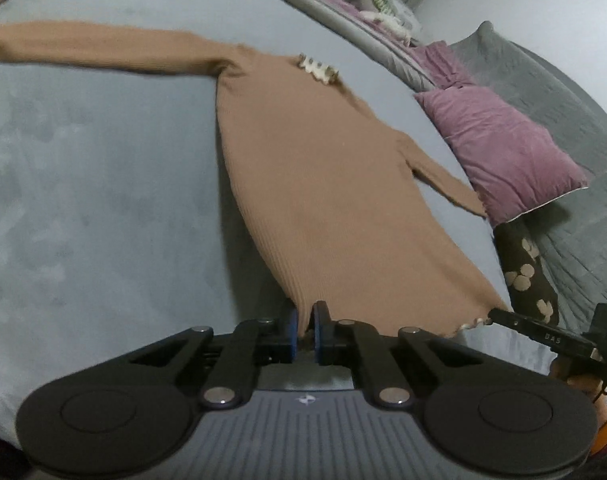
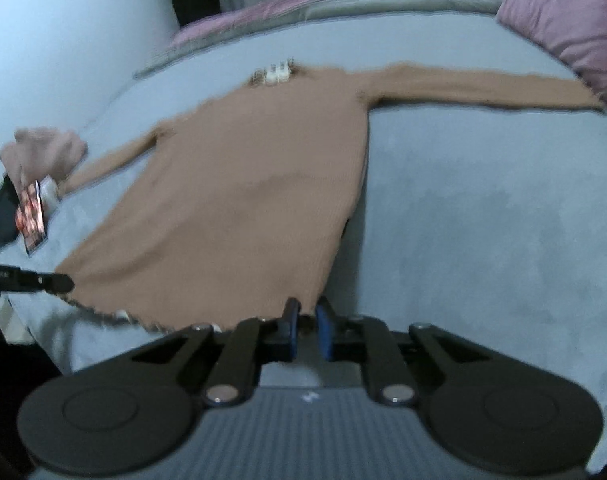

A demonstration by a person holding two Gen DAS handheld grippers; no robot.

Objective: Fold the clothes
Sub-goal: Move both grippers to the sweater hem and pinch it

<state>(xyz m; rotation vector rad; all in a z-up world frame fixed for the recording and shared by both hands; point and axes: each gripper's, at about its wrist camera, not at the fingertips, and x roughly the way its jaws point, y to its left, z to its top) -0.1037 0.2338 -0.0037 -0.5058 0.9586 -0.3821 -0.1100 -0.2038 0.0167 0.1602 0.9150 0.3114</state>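
Both tools, left tool and right tool, pinch the sweater's hem.

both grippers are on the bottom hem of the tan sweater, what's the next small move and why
Probably lift the hem and carry it toward the collar. The left gripper and right gripper are each shut on a hem corner of the tan sweater, which lies flat on the bed with sleeves spread, so a bottom-to-top fold looks ready.
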